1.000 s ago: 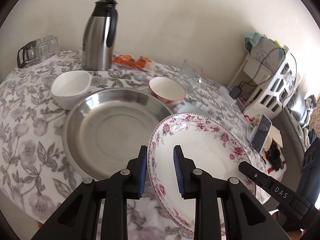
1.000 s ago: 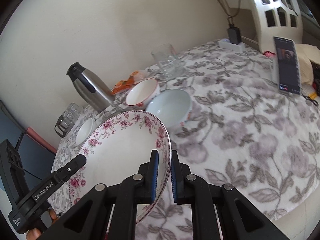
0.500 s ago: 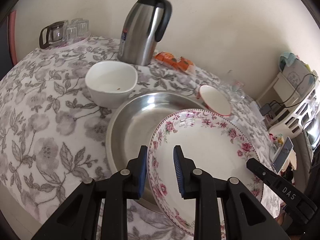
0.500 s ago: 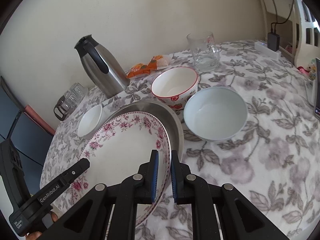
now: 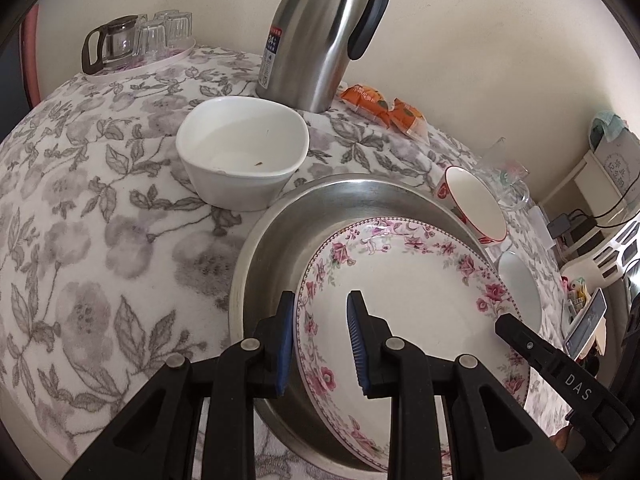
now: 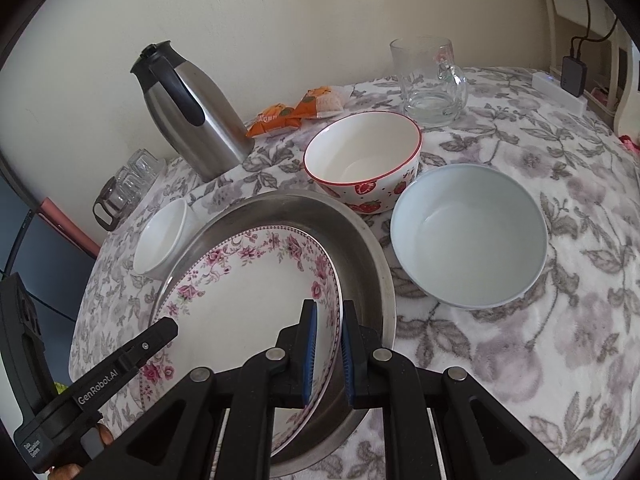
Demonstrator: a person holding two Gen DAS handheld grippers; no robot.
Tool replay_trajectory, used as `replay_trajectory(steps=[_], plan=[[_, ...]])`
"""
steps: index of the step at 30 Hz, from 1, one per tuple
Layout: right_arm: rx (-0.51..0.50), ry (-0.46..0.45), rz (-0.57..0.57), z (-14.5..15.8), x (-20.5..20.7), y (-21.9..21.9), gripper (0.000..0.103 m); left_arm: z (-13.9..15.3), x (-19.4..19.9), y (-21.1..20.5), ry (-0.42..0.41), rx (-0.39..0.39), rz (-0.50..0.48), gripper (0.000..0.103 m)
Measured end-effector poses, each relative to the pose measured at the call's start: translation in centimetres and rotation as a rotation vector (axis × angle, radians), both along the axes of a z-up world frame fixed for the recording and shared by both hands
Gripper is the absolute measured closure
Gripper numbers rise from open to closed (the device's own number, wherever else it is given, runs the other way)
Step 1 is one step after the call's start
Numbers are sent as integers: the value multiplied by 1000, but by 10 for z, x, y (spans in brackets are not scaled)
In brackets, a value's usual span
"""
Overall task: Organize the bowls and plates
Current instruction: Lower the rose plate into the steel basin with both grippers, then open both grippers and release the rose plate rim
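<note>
Floral plate (image 5: 404, 280) now over steel pan (image 5: 280, 240), both claws clamped on rim; pan's floor mostly hidden.

Three bowls stood there: white (image 5: 242, 152), strawberry-patterned (image 6: 362, 162) and pale blue (image 6: 468, 236). There were one floral plate (image 5: 408, 292), one steel pan (image 6: 360, 236), one flask (image 5: 320, 32).

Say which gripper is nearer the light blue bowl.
Right. The right gripper grips the floral plate on the light blue bowl's side; the left gripper holds the far rim.
</note>
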State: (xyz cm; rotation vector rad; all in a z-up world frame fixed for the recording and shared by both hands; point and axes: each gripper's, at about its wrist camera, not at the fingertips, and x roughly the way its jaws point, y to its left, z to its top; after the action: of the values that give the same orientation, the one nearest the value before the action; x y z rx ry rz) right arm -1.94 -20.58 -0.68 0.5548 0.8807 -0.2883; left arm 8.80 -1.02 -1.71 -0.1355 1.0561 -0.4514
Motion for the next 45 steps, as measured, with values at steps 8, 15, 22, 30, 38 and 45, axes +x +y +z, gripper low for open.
replay_trajectory(steps=[8,15,22,30,38,45], plan=[[6,29,0,-10,7,-4,90,-7,6,-6,6,21,-5,76],[-11,65,31,-15,14,0,90,-9,12,-3,19,19,21,76],[-89,87,85,-8,16,3,87,-17,16,-7,75,40,60,74],[-103,57,104,23,10,-3,84,16,7,-11,-53,148,108,60],[-14,13,123,12,-7,-5,68,24,4,-12,-14,313,253,53],[-42,-13,201,6,-9,-7,68,28,-3,-6,51,304,410,37]])
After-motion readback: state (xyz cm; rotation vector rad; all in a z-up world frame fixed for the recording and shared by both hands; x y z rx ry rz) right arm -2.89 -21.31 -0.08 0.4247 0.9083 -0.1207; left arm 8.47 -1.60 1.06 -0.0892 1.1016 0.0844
